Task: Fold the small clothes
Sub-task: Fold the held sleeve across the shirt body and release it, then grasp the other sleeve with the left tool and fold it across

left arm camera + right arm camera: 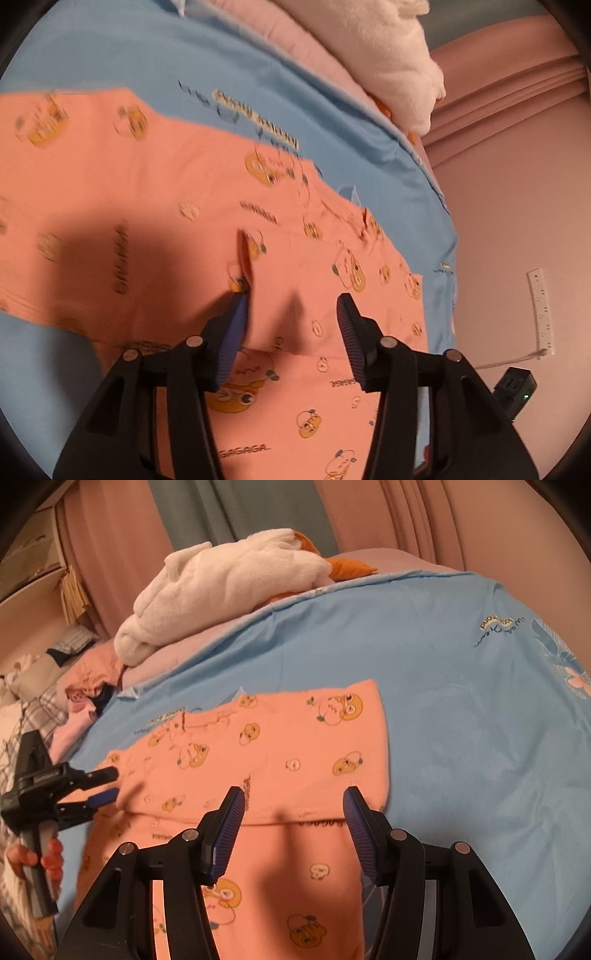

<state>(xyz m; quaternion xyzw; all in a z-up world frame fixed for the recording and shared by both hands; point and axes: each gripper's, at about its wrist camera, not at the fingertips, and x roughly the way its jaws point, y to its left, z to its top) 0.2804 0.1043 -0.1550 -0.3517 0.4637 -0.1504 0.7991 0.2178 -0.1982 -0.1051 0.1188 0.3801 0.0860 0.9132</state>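
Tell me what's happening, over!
Both claws open, left, right. Orange pajamas partly folded on blue sheet. Nothing in the way.

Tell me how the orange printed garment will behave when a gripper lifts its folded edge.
The orange printed garment is thin knit lying flat with a soft fold, so it will probably drape limply. It looks light. It may slide on the smooth blue sheet when pushed.

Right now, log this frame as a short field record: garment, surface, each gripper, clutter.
garment: orange printed garment, lying flat, partly folded, one layer over another
surface: blue sheet
left gripper: open, over the garment, holding nothing
right gripper: open, over the folded hem, holding nothing
clutter: white fleece pile at the far edge of the sheet
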